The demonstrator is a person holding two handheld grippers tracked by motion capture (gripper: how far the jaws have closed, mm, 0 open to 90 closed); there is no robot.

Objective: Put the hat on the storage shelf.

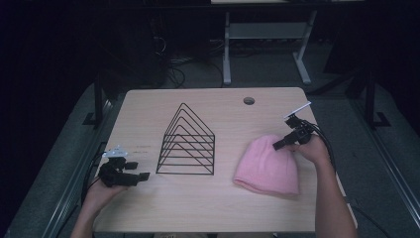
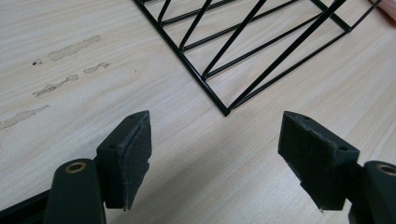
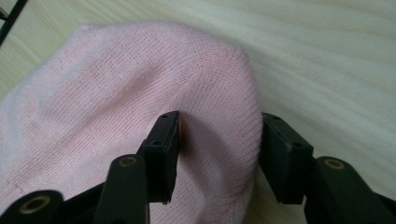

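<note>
Bench (image 1: 148,104) of pale wood carrying a pink knit hat (image 1: 268,166) on its right side, beside a black wire rack (image 1: 186,143) at centre. The right claw (image 1: 279,145) straddles a fold at the hat's crown, jaws part-closed, pressing the knit. The left claw (image 1: 144,176) rests released at the left edge, jaws spread near the rack's corner.

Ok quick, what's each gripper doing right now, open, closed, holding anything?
Left gripper: open, holding nothing, near the wire rack.
Right gripper: jaws part open around the top edge of the pink hat, not yet clamped.
</note>
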